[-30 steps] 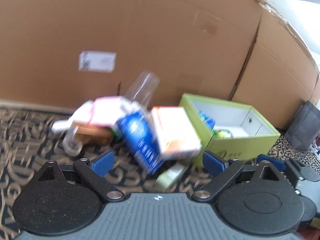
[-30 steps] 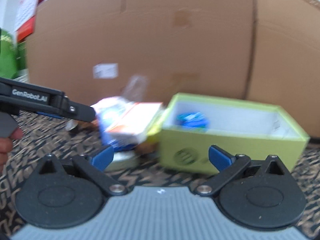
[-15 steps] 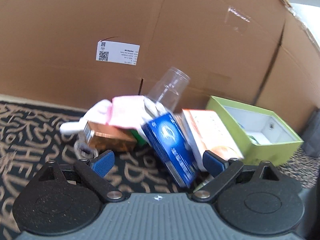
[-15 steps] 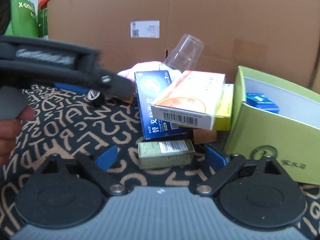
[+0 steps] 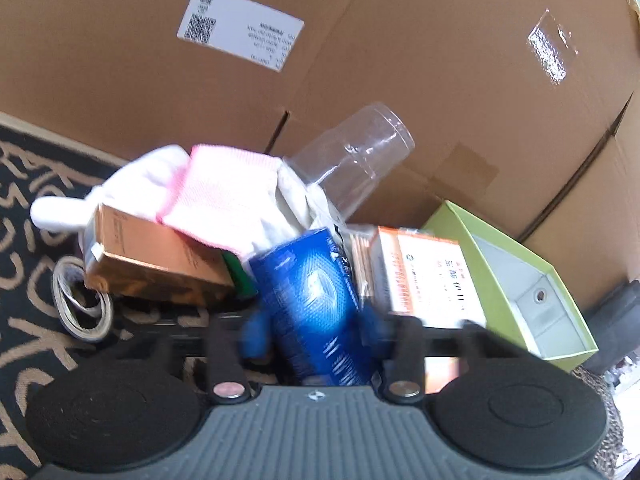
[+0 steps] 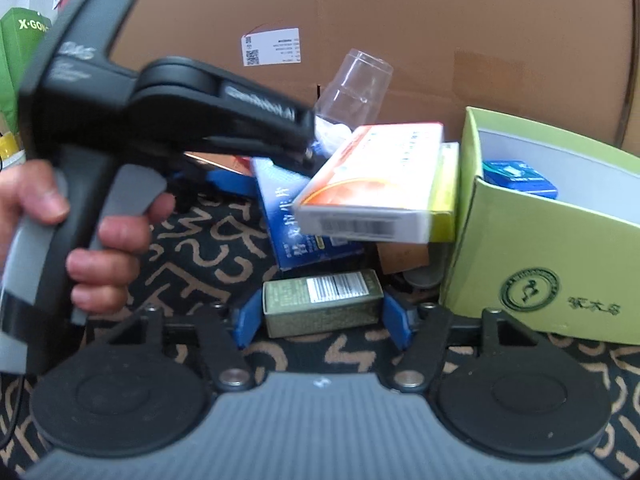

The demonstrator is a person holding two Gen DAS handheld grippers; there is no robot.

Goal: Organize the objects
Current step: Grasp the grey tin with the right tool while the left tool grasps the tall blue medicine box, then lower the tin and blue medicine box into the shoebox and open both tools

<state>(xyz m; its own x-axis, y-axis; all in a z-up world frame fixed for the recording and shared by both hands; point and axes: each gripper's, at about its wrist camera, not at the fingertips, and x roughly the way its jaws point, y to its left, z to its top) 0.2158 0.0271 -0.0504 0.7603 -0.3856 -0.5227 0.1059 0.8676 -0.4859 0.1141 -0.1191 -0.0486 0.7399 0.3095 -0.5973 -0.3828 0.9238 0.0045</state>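
Observation:
A pile of objects lies on a patterned mat before a cardboard wall. My left gripper [image 5: 314, 330] has its blue pads, blurred, closing around a dark blue box [image 5: 316, 300], also in the right wrist view [image 6: 292, 220]. My right gripper [image 6: 322, 316] has its pads on both ends of a small olive-green box [image 6: 322, 304] lying on the mat. An orange-and-white box [image 6: 376, 184] leans over the blue box. A lime-green open box [image 6: 540, 248] stands at the right with a blue packet [image 6: 520, 178] inside.
A clear plastic cup [image 5: 352, 160], a pink-and-white glove [image 5: 216, 196], a copper-coloured box [image 5: 156, 264] and a tape roll [image 5: 80, 308] lie in the pile. The left gripper's body and the hand holding it [image 6: 104, 200] fill the left of the right wrist view.
Both grippers moved forward into the pile and closed inward. The left pads now flank the blue box; the right pads now touch the olive box.

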